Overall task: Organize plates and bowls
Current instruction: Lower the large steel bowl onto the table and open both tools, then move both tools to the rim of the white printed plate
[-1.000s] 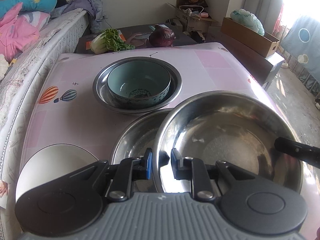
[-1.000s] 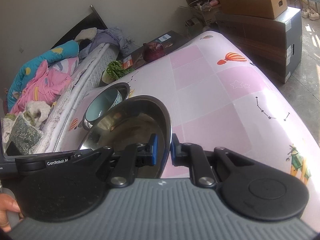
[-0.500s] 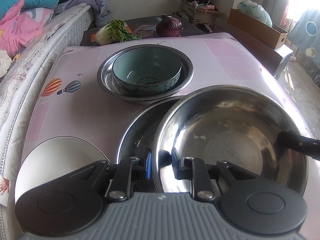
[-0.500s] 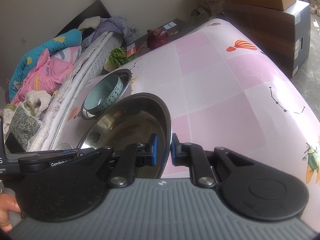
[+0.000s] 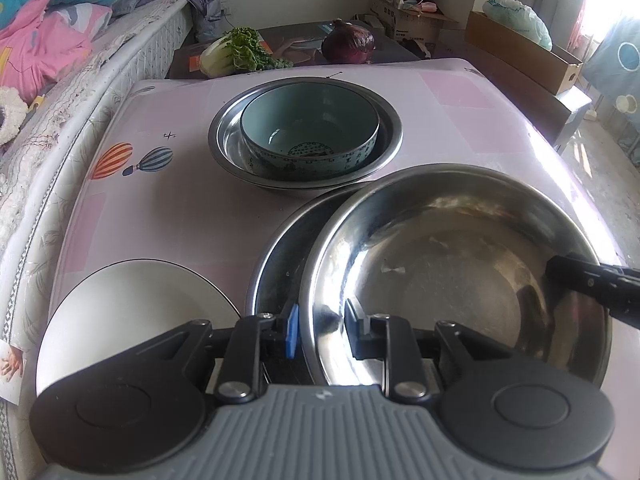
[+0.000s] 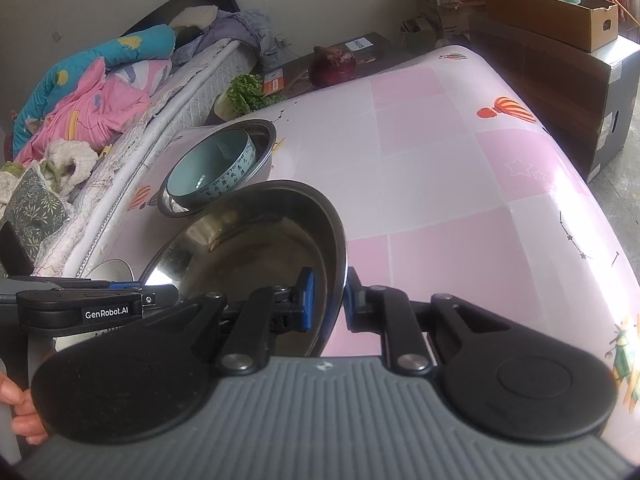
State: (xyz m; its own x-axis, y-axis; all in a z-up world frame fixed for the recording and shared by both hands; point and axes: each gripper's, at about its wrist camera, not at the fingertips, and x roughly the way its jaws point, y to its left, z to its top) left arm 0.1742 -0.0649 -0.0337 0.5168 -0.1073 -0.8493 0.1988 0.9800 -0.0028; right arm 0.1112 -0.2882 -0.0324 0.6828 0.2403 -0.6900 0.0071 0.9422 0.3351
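Note:
A large steel bowl (image 5: 460, 280) rests tilted over a second steel bowl (image 5: 280, 272) at the near side of the pink table (image 5: 180, 220). My left gripper (image 5: 322, 332) straddles its near rim. The jaws are opening, with the pads touching the rim. My right gripper (image 6: 328, 300) straddles the opposite rim of the same bowl (image 6: 260, 240). It is opening too, pads on the rim. One of its fingers (image 5: 580, 276) shows inside the bowl. Farther back, a blue-green ceramic bowl (image 5: 310, 128) sits inside a third steel bowl (image 5: 224, 136). A white plate (image 5: 132, 312) lies near left.
A bed with heaped bedding (image 5: 48, 40) runs along the table's left side. Beyond the far edge, a leafy cabbage (image 5: 236, 54) and a purple cabbage (image 5: 348, 42) lie on a dark low table. Cardboard boxes (image 5: 520, 56) stand at the right. A person's hand (image 6: 20, 412) holds the left gripper.
Both pairs of jaws stand slightly wider on the rim than before. The right gripper has shifted a little and rolled. The large bowl keeps its place over the lower one.

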